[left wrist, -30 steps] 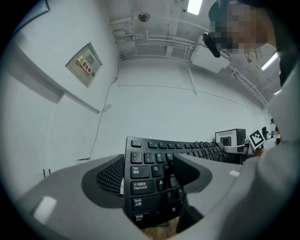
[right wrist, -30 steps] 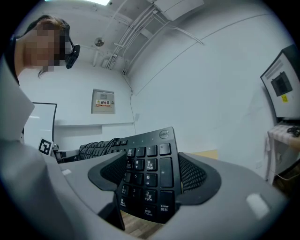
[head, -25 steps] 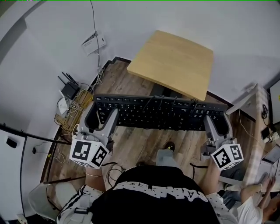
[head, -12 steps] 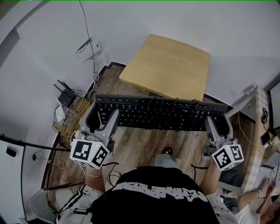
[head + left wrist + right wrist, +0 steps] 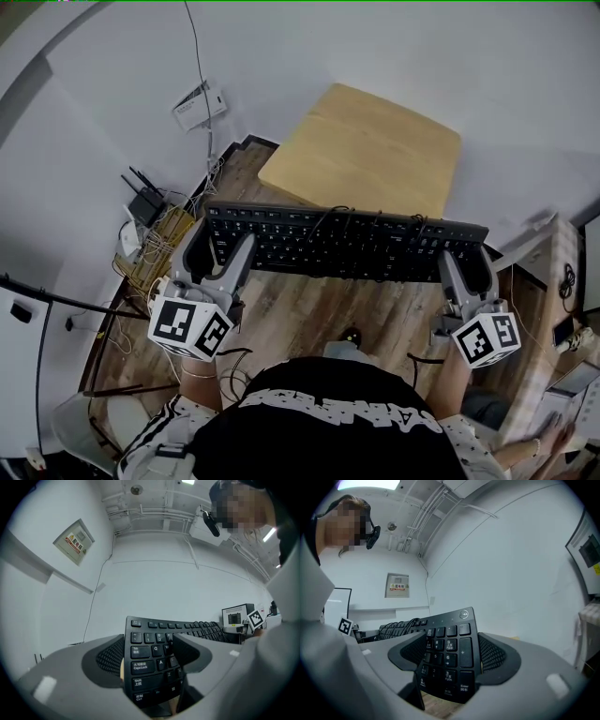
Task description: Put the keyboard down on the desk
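Aloft, keyboard [image 5: 342, 242], left gripper [image 5: 217, 247] clamped on one end, right gripper [image 5: 466, 264] on the other, desk [image 5: 366, 150] edge hidden behind.

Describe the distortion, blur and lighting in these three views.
Left gripper view: heavy fisheye, dark round border, the black plastic keyboard sharp, mosaic patch upper right. Right gripper view: same fisheye, mosaic upper left. Head view: milder bending, even light, the light wooden desk crisp.
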A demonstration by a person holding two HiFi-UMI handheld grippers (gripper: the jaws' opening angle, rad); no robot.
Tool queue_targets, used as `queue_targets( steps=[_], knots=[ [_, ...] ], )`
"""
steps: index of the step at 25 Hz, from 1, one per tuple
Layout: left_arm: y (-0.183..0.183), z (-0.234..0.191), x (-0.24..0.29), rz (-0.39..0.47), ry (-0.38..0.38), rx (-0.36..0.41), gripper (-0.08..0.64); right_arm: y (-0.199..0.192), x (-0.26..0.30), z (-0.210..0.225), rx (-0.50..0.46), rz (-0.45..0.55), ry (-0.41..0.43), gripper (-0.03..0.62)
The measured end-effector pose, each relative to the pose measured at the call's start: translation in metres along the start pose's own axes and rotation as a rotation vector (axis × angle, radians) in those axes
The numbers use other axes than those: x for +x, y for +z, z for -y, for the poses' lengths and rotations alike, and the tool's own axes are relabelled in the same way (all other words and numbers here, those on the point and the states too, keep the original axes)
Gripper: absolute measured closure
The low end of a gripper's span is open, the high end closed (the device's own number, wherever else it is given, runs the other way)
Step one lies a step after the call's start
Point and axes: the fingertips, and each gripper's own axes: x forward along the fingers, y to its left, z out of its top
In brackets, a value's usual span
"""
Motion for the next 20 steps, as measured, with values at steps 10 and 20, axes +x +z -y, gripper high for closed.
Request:
queue_targets(
  steps=[10,20],
  knots=[
    [0.0040,0.0012,-0.0034,0.006,0.029,0.016,0.256,-0.0024,0.0058,0.0021,0.014,0.008,0.028,0.242],
    [0.0056,0.0018,-0.0031,0.013,0.032,0.028,0.255,-0.0051,0.0052,0.0033,0.028,0.015,0.032,0.241]
  ],
)
